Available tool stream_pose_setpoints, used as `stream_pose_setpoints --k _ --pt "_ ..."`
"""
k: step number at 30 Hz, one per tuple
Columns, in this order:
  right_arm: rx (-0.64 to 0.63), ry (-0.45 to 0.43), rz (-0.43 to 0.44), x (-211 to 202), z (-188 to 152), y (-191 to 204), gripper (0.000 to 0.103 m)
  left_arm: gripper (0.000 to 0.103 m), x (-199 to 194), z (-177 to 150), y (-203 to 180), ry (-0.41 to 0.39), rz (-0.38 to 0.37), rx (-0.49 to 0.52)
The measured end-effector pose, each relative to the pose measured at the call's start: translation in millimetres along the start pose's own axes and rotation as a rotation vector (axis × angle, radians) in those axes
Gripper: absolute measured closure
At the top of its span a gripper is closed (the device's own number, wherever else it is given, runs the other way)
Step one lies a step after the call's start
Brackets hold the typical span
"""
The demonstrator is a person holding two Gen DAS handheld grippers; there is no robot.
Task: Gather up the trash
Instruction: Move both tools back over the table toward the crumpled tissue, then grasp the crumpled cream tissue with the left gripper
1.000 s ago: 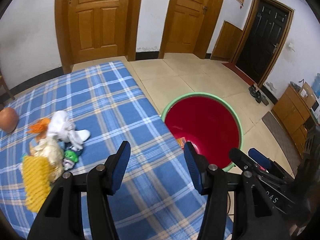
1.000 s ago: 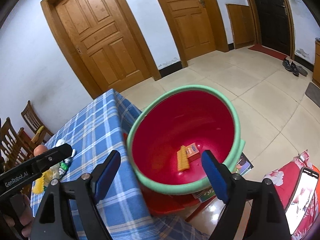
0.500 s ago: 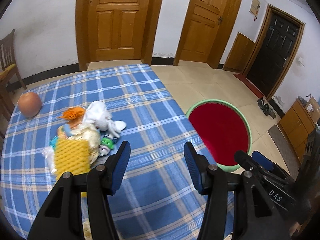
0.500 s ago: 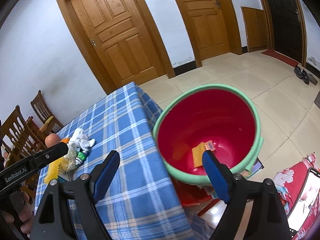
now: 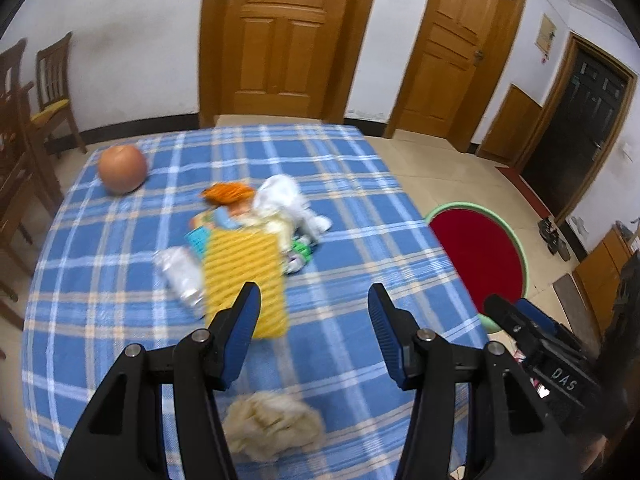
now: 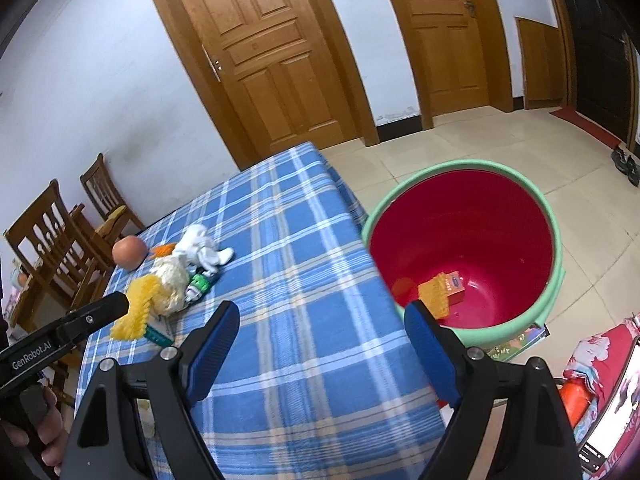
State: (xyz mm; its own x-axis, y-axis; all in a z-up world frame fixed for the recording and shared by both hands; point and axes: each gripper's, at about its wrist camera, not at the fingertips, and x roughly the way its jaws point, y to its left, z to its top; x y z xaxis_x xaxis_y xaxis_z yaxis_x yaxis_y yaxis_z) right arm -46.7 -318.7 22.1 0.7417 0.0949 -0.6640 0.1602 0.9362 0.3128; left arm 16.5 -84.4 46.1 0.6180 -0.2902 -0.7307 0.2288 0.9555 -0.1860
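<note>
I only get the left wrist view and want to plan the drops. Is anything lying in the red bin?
Observer: Yes. In the right wrist view, a yellow ridged piece lies on the bottom of the red bin.
Operator: Is that all?
Observer: No, a small orange box with a blue label sits right against that piece.
Operator: Is the right tool carrying something?
Observer: No. The right tool is open, with only tablecloth showing between its jaws.
</note>
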Motion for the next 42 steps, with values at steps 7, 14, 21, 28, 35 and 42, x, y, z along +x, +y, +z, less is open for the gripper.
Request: stream_pose_setpoints --k 7,14,21,28,35,42 --pt "-0.027 0.006 0.017 -4.1 -6.6 13.5 0.015 0.047 -6.9 -22.7 27.5 0.030 0.038 -0.038" --pt "-0.048 0.012 0.025 -6.3 -13.2 24.6 0.015 0.042 -6.0 -44.4 40.0 0.069 0.048 -0.053" --pt "-0.065 0.014 0.026 -7.8 -15.9 32.3 0.015 0.039 2.1 -64.0 36.5 0.121 0.038 -0.037" --pt "-0.082 0.023 0.025 -6.4 -19.0 39.4 0.015 0.038 6.6 -75.4 27.9 0.137 -0.002 -0.007" --pt "-0.088 0.032 0.020 -3.5 -20.7 41.8 0.015 0.060 16.7 -83.3 25.0 0.189 -0.153 -0.045" --pt "-0.089 0.038 0.022 -2.2 -21.6 42.6 0.015 0.071 11.8 -83.0 27.3 0.164 -0.178 -0.055"
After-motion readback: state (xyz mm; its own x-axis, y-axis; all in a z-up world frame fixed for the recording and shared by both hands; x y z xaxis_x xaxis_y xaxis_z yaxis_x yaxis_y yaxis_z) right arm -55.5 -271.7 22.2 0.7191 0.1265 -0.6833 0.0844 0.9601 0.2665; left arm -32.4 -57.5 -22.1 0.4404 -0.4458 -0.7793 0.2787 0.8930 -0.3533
